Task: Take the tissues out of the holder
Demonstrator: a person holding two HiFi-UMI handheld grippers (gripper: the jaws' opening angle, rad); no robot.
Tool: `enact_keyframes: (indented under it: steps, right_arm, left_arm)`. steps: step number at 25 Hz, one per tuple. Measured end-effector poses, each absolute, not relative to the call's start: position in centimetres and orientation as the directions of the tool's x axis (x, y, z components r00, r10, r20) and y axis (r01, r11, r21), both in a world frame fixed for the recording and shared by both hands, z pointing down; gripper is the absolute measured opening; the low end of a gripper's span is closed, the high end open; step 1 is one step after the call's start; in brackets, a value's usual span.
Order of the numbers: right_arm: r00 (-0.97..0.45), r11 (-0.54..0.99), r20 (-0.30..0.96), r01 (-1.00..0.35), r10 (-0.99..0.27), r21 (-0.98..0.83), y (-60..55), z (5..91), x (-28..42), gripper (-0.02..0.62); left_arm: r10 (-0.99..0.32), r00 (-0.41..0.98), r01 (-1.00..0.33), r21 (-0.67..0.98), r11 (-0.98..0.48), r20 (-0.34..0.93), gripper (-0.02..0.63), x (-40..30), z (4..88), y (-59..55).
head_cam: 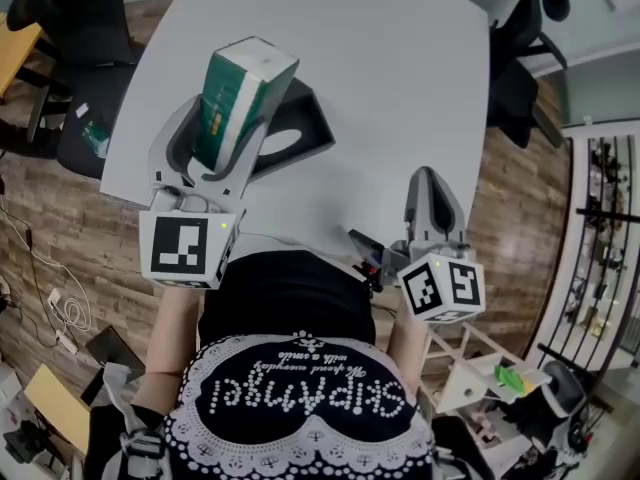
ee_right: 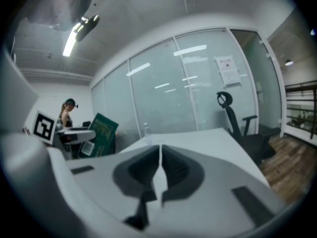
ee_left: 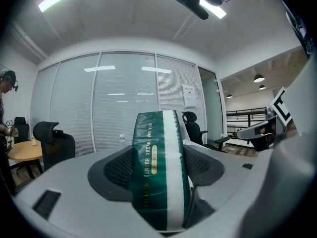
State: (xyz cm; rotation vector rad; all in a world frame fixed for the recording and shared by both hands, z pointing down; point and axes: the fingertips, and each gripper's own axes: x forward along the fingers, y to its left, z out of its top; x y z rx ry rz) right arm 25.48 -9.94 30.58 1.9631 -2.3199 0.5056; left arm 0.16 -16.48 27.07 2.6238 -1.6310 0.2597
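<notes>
My left gripper [head_cam: 243,118] fingers [ee_left: 114,170] clamp the green tissue pack [head_cam: 240,88] at 11 o'clock over the counter [head_cam: 400,88]; my right gripper [head_cam: 430,180] fingers are pressed together, empty.

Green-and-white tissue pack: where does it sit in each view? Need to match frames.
Head view: green-and-white plastic tissue pack, upper left, clamped by the left gripper.
Left gripper view: bottom centre, between the jaws.
Right gripper view: left of middle, small.
Shared landmark: black-and-white marker cube on that gripper, beside the pack in the right gripper view; not in the left gripper view.
</notes>
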Motion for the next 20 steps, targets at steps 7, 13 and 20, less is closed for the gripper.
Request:
enact_keyframes:
  steps: [7,13,20]
  right_arm:
    - [-0.193,0.139,0.258,-0.967,-0.947,-0.214,-9.9,30.4,25.7,0.035]
    - [-0.185,0.132,0.25,-0.968,-0.95,-0.215,-10.1,30.0,26.0,0.035]
    - [-0.179,0.128,0.235,-0.968,-0.955,-0.217,-9.8,29.4,26.4,0.035]
  left_arm:
    - [-0.898,0.432,-0.9,-0.025,-0.436,0.086,0.333,-0.6,24.9,-15.8]
    - [-0.908,0.415,-0.909,-0.012,-0.416,0.053,0.333,-1.7,23.7,-15.2]
    - [-0.913,0.404,-0.914,-0.004,-0.405,0.064,0.333,-2.3,24.0,-13.6]
